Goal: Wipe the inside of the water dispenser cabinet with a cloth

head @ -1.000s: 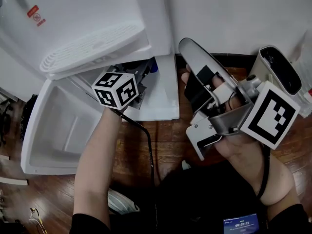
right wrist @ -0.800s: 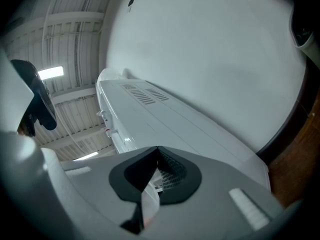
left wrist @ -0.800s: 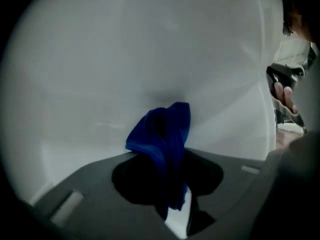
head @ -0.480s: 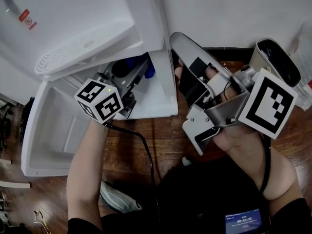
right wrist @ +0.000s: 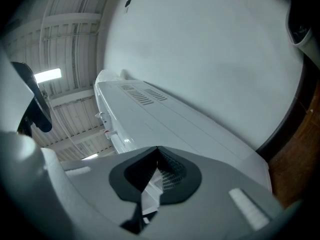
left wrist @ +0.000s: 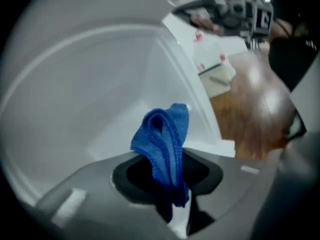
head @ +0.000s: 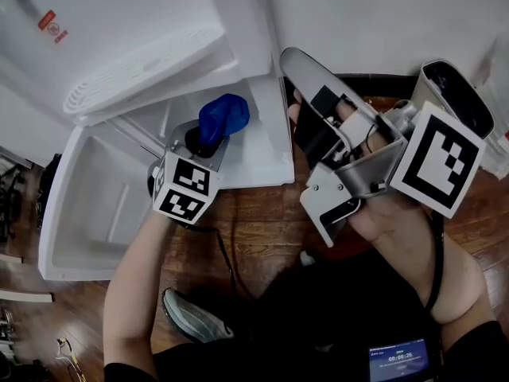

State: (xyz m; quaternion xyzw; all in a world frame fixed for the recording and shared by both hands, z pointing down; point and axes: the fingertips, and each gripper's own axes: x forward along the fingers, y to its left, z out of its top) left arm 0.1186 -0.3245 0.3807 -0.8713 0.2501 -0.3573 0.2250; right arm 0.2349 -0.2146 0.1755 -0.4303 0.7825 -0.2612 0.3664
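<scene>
Left gripper (head: pixel 208 138) has its jaws pressed together on a bunched blue cloth (head: pixel 223 117). In the left gripper view the cloth (left wrist: pixel 165 134) is pinched between the dark pads of the left gripper (left wrist: pixel 167 176), and a folded loop of it stands up beyond the tips. The head view places the cloth at the mouth of the water dispenser's open cabinet (head: pixel 266 146), just under the ledge that carries the ribbed drip grille (head: pixel 139 70). Whether the cloth touches the white surface is unclear. Pale curved walls fill the left gripper view behind the cloth. The cabinet door (head: pixel 83 209) stands swung open at the left, its moulded white inner face turned upward. Right gripper (head: pixel 298 74) is held well apart from the cabinet, beside the white wall (head: pixel 382 22). In the right gripper view the right gripper (right wrist: pixel 155 174) has its jaws fully together with nothing between them, and it points up along the dispenser's white side. Each gripper carries a marker cube (head: pixel 184 193). Below lie a wooden floor (head: pixel 262 221), a black cable (head: pixel 221 249) and a shoe (head: pixel 191 317).
</scene>
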